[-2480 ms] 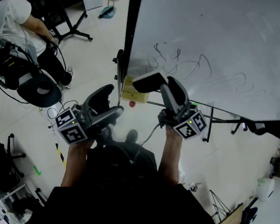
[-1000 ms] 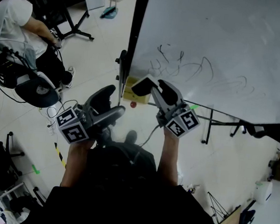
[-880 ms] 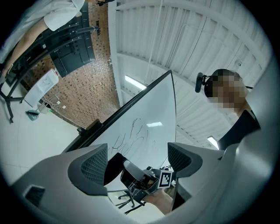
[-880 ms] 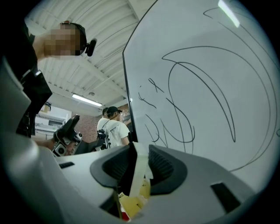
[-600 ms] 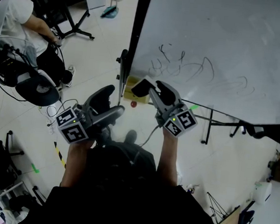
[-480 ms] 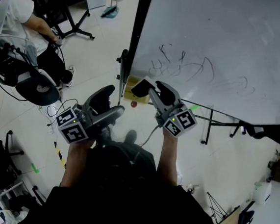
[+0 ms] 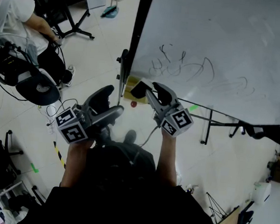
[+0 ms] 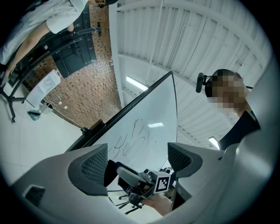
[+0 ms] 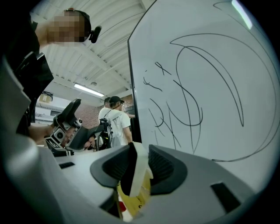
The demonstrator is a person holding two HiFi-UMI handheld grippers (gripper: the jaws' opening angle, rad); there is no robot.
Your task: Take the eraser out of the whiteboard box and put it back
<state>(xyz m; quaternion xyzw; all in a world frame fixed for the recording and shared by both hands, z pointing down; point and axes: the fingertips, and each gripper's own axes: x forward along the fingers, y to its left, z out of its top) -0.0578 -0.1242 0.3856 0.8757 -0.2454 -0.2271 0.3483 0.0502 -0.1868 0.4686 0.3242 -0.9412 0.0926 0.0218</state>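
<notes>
My right gripper point(image 7: 146, 89) is shut on the eraser point(image 7: 138, 88), a white block with a black felt face. It holds it just above the yellow whiteboard box point(image 7: 129, 92), which hangs at the lower left corner of the scribbled whiteboard point(image 7: 225, 43). In the right gripper view the eraser point(image 9: 141, 175) stands on edge between the pads point(image 9: 162, 166), with the yellow box point(image 9: 133, 201) right below it. My left gripper point(image 7: 114, 99) hovers open and empty to the left. In the left gripper view its fingers point(image 8: 94, 168) are spread wide.
A person in a white shirt point(image 7: 14, 15) sits at the far left by a black chair point(image 7: 37, 90) and cables. A small red object point(image 7: 133, 103) lies on the floor under the box. The whiteboard stand's legs point(image 7: 207, 125) run to the right.
My right gripper has sunk and drifted left with the eraser, closer to the yellow box. The left gripper has stayed put.
</notes>
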